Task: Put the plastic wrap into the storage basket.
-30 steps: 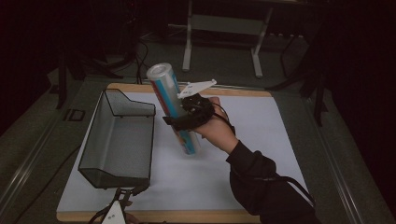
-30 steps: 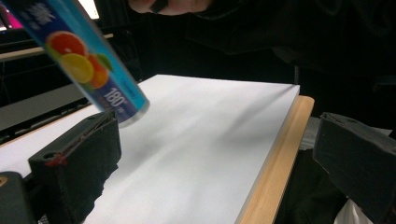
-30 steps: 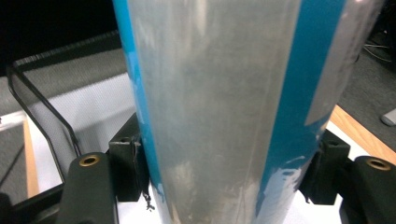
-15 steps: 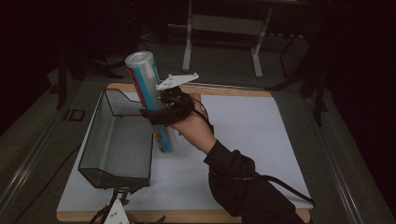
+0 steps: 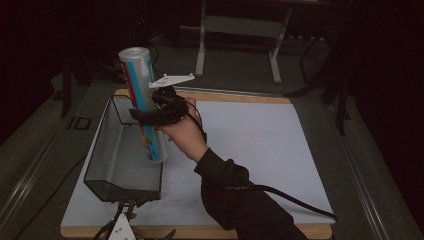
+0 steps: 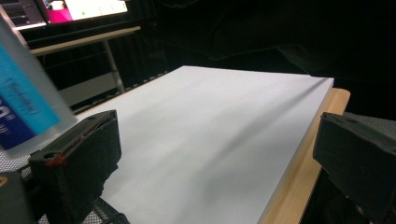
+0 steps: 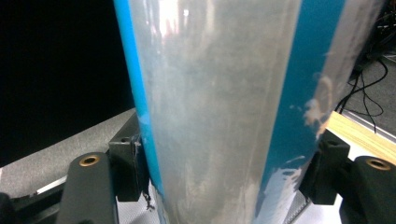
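we see a tall cylindrical canister (image 5: 142, 100), glossy silver with blue and red label bands, pinched at mid-body by the right tongs (image 5: 150, 116) and tilted over the near end of a dark wire-mesh basket (image 5: 107, 165), its lower end at the basket's right rim. the right gripper view shows scuffed foil and blue stripes between black blocky pads. the print is too blurred for us to read. the left tongs (image 6: 210, 154) stand spread, nothing between them, over the smooth white sheet (image 5: 250, 150) on the wood-edged bench (image 5: 310, 231)
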